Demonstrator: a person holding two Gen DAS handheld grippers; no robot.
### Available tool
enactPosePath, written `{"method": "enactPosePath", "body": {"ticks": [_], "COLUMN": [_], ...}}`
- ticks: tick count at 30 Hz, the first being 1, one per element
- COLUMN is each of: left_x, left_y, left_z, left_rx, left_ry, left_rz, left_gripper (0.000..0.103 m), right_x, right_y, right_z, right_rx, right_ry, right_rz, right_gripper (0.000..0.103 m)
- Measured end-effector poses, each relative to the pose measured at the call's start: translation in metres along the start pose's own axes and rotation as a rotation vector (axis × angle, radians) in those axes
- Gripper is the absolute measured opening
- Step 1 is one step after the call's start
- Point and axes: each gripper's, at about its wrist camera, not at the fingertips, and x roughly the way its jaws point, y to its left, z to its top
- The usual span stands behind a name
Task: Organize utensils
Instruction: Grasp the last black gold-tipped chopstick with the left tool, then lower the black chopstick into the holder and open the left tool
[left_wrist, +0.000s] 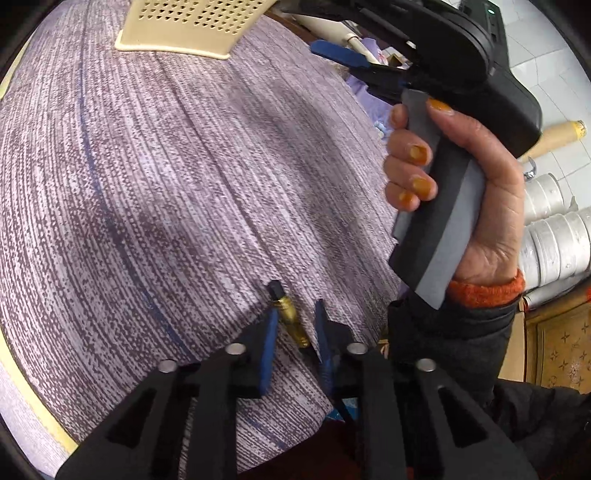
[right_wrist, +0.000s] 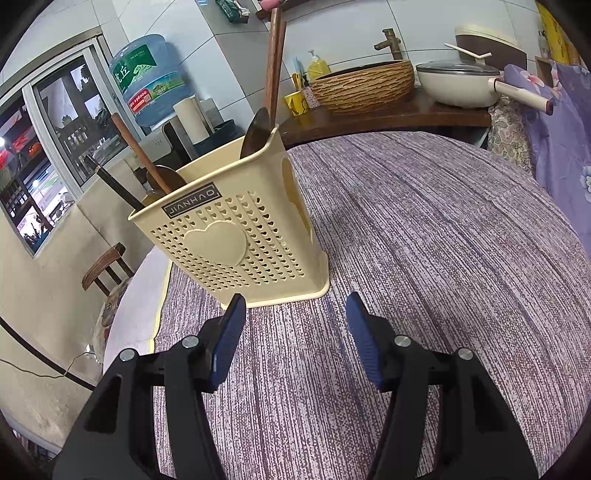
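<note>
A black-tipped, gold-banded chopstick end (left_wrist: 290, 317) lies slantwise between the blue pads of my left gripper (left_wrist: 297, 326), low over the purple woven tablecloth (left_wrist: 166, 184) near its front edge. The pads sit against it, so the left gripper is shut on it. The rest of the chopstick is hidden under the gripper. A cream perforated utensil holder (right_wrist: 236, 236) stands on the cloth with wooden spoons (right_wrist: 258, 125) and a dark chopstick (right_wrist: 114, 184) in it; its base (left_wrist: 192, 26) shows far off in the left wrist view. My right gripper (right_wrist: 295, 321) is open and empty, just before the holder.
A hand (left_wrist: 480, 206) holds the right gripper's handle over the table's right edge. Behind the table are a dark counter (right_wrist: 388, 118) with a woven basin (right_wrist: 364, 86), a lidded pan (right_wrist: 458, 83) and a yellow cup (right_wrist: 295, 103). A water jug (right_wrist: 151, 81) and chair (right_wrist: 105, 267) stand left.
</note>
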Motion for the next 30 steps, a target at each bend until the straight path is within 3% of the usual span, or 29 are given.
{"method": "enactPosePath", "body": {"ticks": [7, 17, 30], "left_x": [-0.034, -0.113, -0.156], "left_y": [0.006, -0.038, -0.082], "left_z": [0.013, 0.054, 0.102], "left_rx": [0.018, 0.262, 0.352], "left_ry": [-0.107, -0.448, -0.637], "left_rz": [0.000, 0.278, 0.352], "left_gripper": [0.013, 0.008, 0.008], "right_x": [-0.009, -0.058, -0.079], "right_y": [-0.001, -0.003, 0.004], "right_z": [0.000, -0.012, -0.021], "right_rx": [-0.007, -0.078, -0.128], "right_ry": [-0.021, -0.125, -0.160], "right_rz": [0.020, 0.072, 0.080], "right_gripper": [0.057, 0.057, 0.059]}}
